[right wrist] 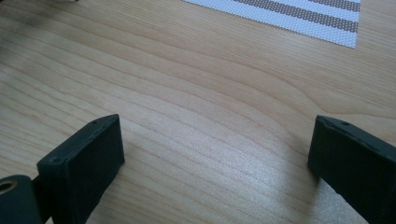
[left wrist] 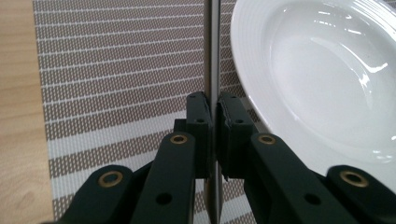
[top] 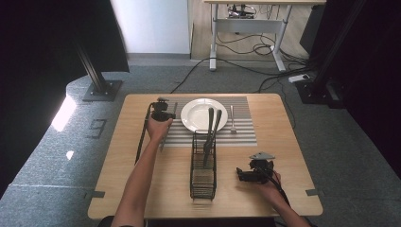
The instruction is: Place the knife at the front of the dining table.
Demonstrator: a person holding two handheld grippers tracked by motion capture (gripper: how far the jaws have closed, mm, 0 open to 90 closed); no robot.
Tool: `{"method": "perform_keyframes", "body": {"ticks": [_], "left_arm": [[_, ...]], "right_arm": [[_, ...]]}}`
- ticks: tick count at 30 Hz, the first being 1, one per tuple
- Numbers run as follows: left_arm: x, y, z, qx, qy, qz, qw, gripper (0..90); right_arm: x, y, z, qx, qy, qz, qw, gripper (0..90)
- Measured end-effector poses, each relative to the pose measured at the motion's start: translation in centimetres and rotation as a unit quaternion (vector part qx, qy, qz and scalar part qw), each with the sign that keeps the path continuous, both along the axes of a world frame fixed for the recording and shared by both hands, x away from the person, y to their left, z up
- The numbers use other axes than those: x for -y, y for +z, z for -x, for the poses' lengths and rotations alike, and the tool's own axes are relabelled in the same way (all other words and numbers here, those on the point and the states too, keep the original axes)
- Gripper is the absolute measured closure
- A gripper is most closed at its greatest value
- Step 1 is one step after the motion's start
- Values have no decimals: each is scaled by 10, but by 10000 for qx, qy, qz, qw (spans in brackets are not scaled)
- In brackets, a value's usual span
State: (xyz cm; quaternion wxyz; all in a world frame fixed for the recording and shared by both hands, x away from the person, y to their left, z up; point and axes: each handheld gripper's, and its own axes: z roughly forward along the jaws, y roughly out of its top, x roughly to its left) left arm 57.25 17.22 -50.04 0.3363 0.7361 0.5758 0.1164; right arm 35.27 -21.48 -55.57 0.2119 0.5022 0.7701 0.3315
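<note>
**Ana:** Black jaws right up front in the left gripper view: the left hand-held gripper [left wrist: 213, 135] is clenched on a thin metal utensil [left wrist: 212, 56], pads pressing both sides of the blade-like strip. I can't tell which utensil.

**Ben:** Where's it sitting?

**Ana:** Over the striped placemat [left wrist: 116, 70], just beside the rim of the white plate [left wrist: 317, 70]. From the high view, the same hand-held gripper [top: 161, 113] is at the plate's left edge.

**Ben:** Any writing or brand to read?

**Ana:** Only a mark on the grey floor [top: 98, 128] left of the surface (looks like a "3" or an "E", too coarse to be sure). No label I can read on plate or jaws.

**Ben:** And the other hand?

**Ana:** Right hand-held gripper [top: 247, 176] rests low on the wooden surface [top: 283, 156], jaws spread wide, bare wood between them.

**Ben:** What's around?

**Ana:** A black wire caddy [top: 204, 172] stands between the two hands with two dark-handled utensils [top: 211, 127] leaning out toward the plate. A fork [top: 232, 118] lies on the placemat right of the plate.

**Ben:** The room?

**Ana:** Grey carpet, cables trailing across it, a white desk frame [top: 246, 28] at the back, dark curtains either side.
</note>
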Motion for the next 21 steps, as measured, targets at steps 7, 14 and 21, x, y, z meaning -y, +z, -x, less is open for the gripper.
{"method": "perform_keyframes", "body": {"ticks": [7, 14, 21], "left_arm": [[0, -4, -13, -106, 152, -81, 9998, 839], [-3, -21, -17, -343, 263, -148, 9990, 839], [-5, -28, -15, -302, 281, -164, 9990, 837]], "right_arm": [[0, 0, 0, 1, 2, -1, 10000, 35], [0, 0, 0, 1, 7, -1, 10000, 35], [0, 0, 0, 2, 28, 1, 10000, 38]]}}
